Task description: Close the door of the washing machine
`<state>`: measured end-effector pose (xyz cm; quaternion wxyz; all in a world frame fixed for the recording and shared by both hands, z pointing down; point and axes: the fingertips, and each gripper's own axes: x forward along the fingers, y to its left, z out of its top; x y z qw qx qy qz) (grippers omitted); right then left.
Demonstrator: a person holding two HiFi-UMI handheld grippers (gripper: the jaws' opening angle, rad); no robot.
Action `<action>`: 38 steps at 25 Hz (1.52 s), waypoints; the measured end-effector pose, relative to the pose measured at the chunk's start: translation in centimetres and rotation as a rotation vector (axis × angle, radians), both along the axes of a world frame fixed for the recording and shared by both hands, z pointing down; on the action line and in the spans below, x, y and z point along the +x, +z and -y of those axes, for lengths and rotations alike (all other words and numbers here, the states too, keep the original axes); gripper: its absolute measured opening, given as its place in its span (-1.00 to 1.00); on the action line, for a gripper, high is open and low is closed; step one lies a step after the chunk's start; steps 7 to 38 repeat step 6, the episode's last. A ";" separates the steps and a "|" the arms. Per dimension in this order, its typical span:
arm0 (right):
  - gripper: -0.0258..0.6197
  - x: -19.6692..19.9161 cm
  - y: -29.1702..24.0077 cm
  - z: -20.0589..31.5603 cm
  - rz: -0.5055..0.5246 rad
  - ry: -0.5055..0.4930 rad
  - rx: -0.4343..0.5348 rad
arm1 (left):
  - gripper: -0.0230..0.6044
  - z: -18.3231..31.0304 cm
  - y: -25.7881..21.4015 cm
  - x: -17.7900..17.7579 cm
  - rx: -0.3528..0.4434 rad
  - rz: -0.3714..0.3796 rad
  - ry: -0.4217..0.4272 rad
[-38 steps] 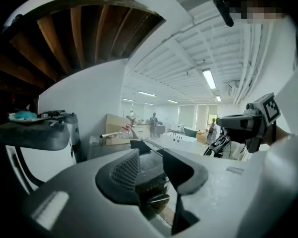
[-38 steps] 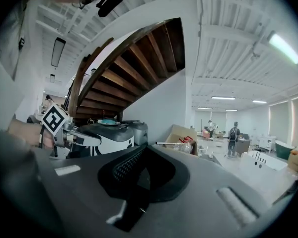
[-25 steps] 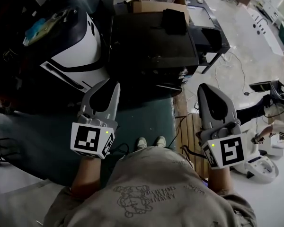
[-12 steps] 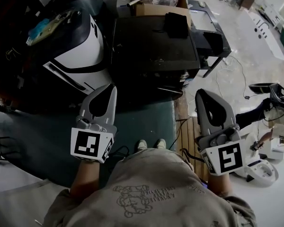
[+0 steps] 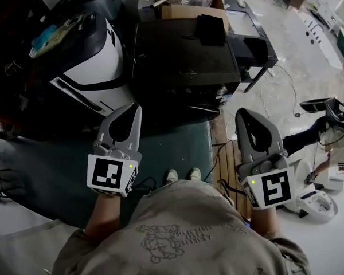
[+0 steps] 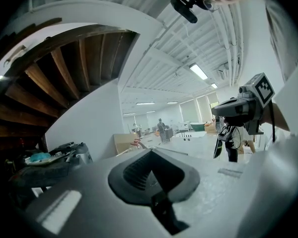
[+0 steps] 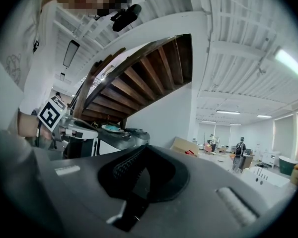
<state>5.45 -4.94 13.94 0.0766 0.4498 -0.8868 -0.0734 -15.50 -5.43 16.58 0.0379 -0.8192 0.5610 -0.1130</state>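
Two grippers have barely moved since half a second ago in the head view. The left gripper [image 5: 135, 107] and right gripper [image 5: 245, 113] hover at the torso, and the washing machine [image 5: 94, 62] stands ahead-left, apart. Left gripper view: jaws together, empty. Right gripper view: likewise pinched together on nothing.

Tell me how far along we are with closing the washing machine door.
Done: nothing that shows. In hand: nothing. The left gripper and right gripper are both shut and empty, held close in front of the person, touching neither the white machine nor the black cabinet ahead. Left: the whole job, reaching the door and pushing it shut. The door itself cannot be made out from here.
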 end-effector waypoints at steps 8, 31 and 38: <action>-0.83 0.0 -0.1 -0.1 0.007 0.002 0.002 | -0.93 0.0 0.3 0.7 0.009 -0.005 0.023; -0.83 0.0 -0.1 -0.1 0.007 0.002 0.002 | -0.93 0.0 0.3 0.7 0.009 -0.005 0.023; -0.83 0.0 -0.1 -0.1 0.007 0.002 0.002 | -0.93 0.0 0.3 0.7 0.009 -0.005 0.023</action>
